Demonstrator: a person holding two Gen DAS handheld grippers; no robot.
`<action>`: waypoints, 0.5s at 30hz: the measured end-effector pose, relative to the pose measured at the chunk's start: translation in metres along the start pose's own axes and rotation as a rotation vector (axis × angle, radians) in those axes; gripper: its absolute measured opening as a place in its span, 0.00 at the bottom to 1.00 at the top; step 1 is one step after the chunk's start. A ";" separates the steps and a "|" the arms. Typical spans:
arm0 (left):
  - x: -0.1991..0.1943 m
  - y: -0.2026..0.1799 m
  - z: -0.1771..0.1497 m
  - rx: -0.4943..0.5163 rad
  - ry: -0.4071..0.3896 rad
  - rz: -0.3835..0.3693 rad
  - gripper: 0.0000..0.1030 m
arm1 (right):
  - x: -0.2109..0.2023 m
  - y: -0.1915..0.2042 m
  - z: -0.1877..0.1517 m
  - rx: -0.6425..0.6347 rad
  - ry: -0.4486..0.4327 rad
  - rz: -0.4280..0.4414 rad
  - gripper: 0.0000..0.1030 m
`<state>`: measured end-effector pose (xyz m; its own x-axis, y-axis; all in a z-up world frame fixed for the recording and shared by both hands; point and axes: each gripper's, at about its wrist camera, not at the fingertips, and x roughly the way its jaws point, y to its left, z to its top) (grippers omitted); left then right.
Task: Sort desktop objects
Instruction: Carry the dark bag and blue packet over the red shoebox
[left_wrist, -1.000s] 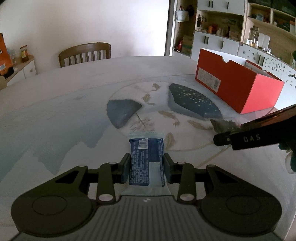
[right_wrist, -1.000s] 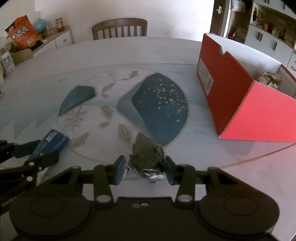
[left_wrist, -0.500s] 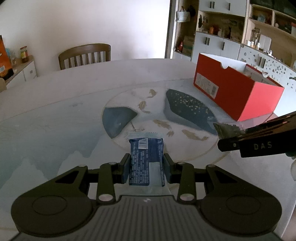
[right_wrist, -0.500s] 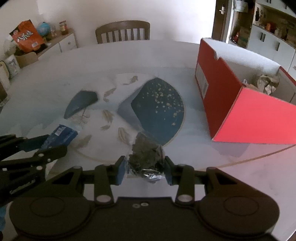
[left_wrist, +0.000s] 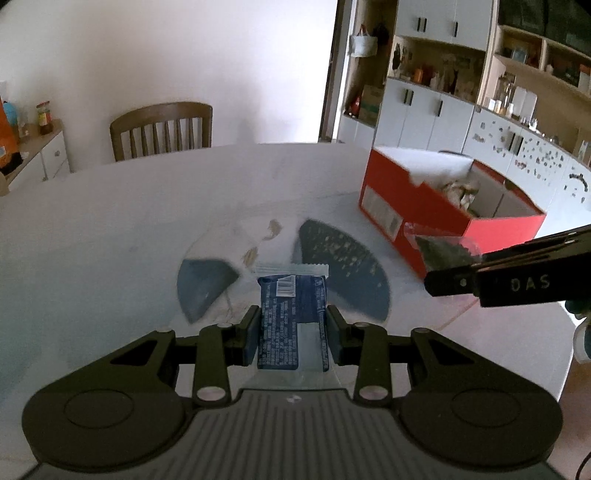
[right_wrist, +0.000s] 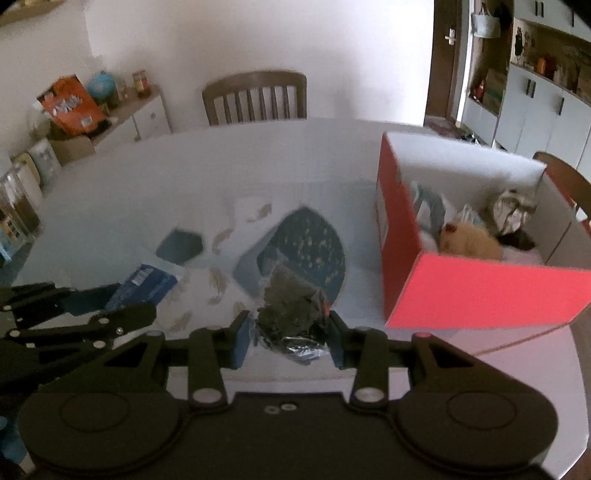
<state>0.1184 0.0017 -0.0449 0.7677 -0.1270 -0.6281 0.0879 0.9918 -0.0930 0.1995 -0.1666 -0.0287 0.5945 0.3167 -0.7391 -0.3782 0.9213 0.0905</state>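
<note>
Left gripper (left_wrist: 291, 334) is clamped on a blue packet (left_wrist: 291, 317), pinched by its long edges so the printed face stays flat and up, low centre in its own view. The right gripper (right_wrist: 288, 338) has a dark crinkly bag (right_wrist: 291, 319) squeezed between its pads, low centre of the right view, and the bag bulges out in front, so the hold is near its back end. Both items look clear of the desk (left_wrist: 129, 229), carried rather than resting, I'd say.

The red box (right_wrist: 480, 291) sits at the right of the right view, open top, with a tan plush and some crumpled stuff already inside. That's pretty clearly the drop spot, so my guess is both pieces are headed there. The bag is nearer to it; in the left view it hangs right in front of the box wall.
</note>
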 end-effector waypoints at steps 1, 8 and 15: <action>-0.001 -0.003 0.004 0.000 -0.004 0.001 0.34 | -0.005 -0.004 0.004 0.005 -0.013 0.004 0.40; 0.001 -0.030 0.034 0.027 -0.043 0.002 0.34 | -0.025 -0.038 0.026 0.025 -0.073 0.010 0.40; 0.012 -0.066 0.064 0.057 -0.075 0.001 0.34 | -0.034 -0.082 0.042 0.039 -0.108 -0.006 0.40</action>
<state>0.1620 -0.0640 0.0034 0.8130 -0.1267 -0.5684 0.1215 0.9915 -0.0472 0.2396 -0.2433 0.0172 0.6701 0.3317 -0.6640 -0.3480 0.9306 0.1137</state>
